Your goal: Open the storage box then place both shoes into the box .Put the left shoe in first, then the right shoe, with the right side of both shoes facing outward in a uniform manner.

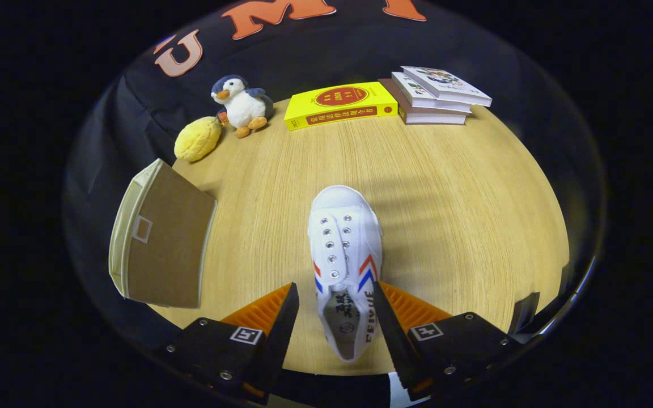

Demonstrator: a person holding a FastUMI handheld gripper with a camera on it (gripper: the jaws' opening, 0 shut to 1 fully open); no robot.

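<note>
Between the tool's (335, 303) spread fingers lies the shoe (344, 255) (toe pointing away).

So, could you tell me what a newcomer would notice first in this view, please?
The white shoe on the wooden table stands out, its heel end between the open gripper fingers, toe pointing away. A yellow book lies beyond it, with a plush penguin to its left and the storage box left of the shoe.

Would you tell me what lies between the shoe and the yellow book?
Nothing: in the gripper view, bare table runs from the shoe to the yellow book. The open gripper straddles the shoe's heel.
</note>
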